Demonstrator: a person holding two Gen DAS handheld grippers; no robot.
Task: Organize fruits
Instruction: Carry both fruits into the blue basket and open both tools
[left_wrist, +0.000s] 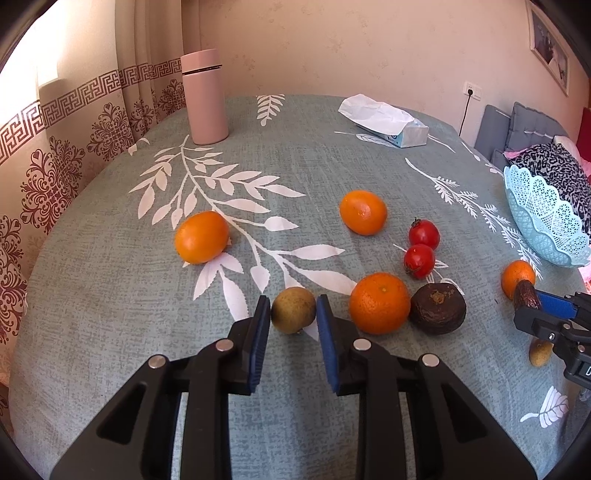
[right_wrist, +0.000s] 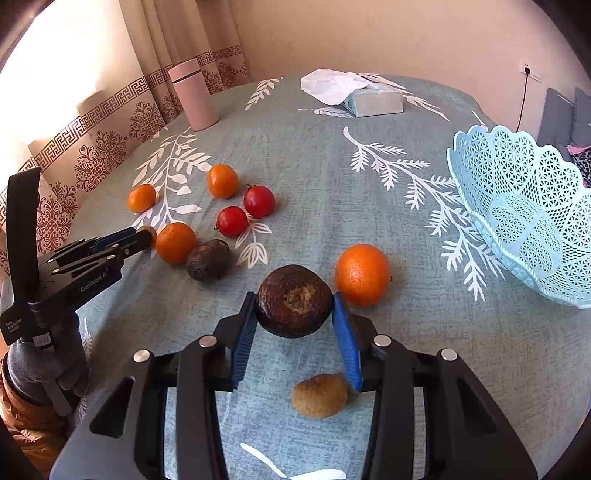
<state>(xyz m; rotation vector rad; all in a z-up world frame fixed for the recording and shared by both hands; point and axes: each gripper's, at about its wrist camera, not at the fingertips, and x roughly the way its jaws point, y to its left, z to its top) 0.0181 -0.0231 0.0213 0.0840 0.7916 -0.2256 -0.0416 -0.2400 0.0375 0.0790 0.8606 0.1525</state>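
Observation:
My left gripper (left_wrist: 293, 314) is shut on a small tan-green round fruit (left_wrist: 293, 310) at the tablecloth. Beside it lie an orange (left_wrist: 379, 302), a dark brown wrinkled fruit (left_wrist: 437, 308), two red tomatoes (left_wrist: 419, 260), and two more oranges (left_wrist: 363, 212) (left_wrist: 201, 236). My right gripper (right_wrist: 294, 306) is shut on another dark brown wrinkled fruit (right_wrist: 293, 300), held just above the cloth. An orange (right_wrist: 363, 274) lies to its right, a tan fruit (right_wrist: 320, 395) under it. The light blue lattice basket (right_wrist: 524, 218) stands at the right, empty.
A pink flask (left_wrist: 205, 96) stands at the far left of the table. A tissue pack (left_wrist: 384, 120) lies at the back. A curtain hangs on the left; cushions and cloth (left_wrist: 546, 162) lie beyond the right edge.

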